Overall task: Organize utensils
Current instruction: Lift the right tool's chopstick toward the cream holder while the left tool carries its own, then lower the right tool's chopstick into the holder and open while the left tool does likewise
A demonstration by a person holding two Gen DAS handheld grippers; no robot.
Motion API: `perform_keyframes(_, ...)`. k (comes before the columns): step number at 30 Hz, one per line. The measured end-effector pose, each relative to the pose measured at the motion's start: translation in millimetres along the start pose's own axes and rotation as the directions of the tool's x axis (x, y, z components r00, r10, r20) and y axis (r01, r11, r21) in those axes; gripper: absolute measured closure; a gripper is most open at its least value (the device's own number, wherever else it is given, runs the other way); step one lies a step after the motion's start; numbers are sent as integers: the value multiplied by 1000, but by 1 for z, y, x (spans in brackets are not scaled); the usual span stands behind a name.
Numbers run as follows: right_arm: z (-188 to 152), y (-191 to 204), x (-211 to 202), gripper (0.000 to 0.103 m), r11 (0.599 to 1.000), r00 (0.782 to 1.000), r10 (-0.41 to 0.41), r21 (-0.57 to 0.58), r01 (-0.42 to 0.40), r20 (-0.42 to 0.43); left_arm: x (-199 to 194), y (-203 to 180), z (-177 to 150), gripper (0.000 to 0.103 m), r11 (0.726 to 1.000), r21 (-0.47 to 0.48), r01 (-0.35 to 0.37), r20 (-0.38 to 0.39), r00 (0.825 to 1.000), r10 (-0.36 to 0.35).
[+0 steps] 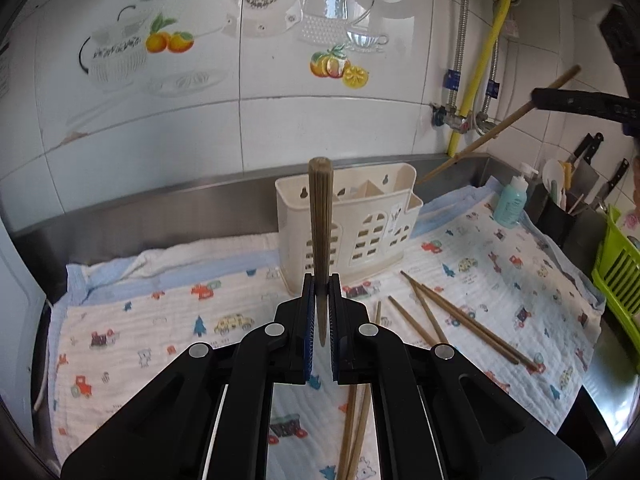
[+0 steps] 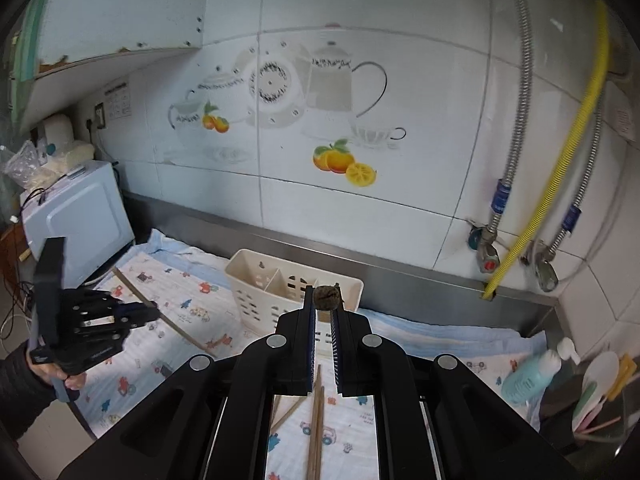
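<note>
A cream utensil holder [image 1: 360, 220] with divided compartments stands on a printed cloth [image 1: 160, 320] by the steel backsplash; it also shows in the right wrist view [image 2: 260, 288]. My left gripper [image 1: 322, 284] is shut on a brown chopstick [image 1: 320, 220] that points forward toward the holder. My right gripper [image 2: 322, 302] is shut on another chopstick [image 2: 326, 298], seen end-on, above and in front of the holder. In the left wrist view the right gripper [image 1: 536, 98] shows at upper right, with its chopstick [image 1: 496, 128] slanting down toward the holder. Several loose chopsticks [image 1: 460, 316] lie on the cloth.
A teal soap bottle [image 1: 510, 200], a dark knife and utensil caddy [image 1: 560, 208] and a green rack [image 1: 620, 276] stand at the right. A white microwave [image 2: 76, 216] stands at the left. Pipes and a yellow hose [image 2: 560, 160] run down the tiled wall.
</note>
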State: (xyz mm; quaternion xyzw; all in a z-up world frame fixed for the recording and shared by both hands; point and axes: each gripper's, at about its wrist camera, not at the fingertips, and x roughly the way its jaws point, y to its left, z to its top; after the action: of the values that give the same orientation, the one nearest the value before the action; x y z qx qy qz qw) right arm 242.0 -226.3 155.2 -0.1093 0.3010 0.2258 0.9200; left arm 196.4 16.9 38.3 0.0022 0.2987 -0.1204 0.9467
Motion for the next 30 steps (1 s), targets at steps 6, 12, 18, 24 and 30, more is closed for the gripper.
perform_keyframes(6,19,-7,48,96,1000,993,3,0,-3,-122,-10,-1,33,98,1000,12,0,53,999,-1)
perform_keyframes(12,22,-7,90,96,999,975,-33,-35,26,-219,-28,-5,83,98,1000,29,9,159,987,-13)
perform_keyframes(18,18,-10,112,96,1000,970,-23,-21,19,-241,-17,-7,120,98,1000,29,-9,196,981,3)
perform_keyframes(24,10,-10,125,96,999,964,-27,-29,20,-264,26,2,124,98,1000,-14,-7,114,993,9)
perform_keyframes(30,7,-13,128,95,1000,968,-19,-9,17,-251,51,6,117,97,999,-34,3,45,999,-1)
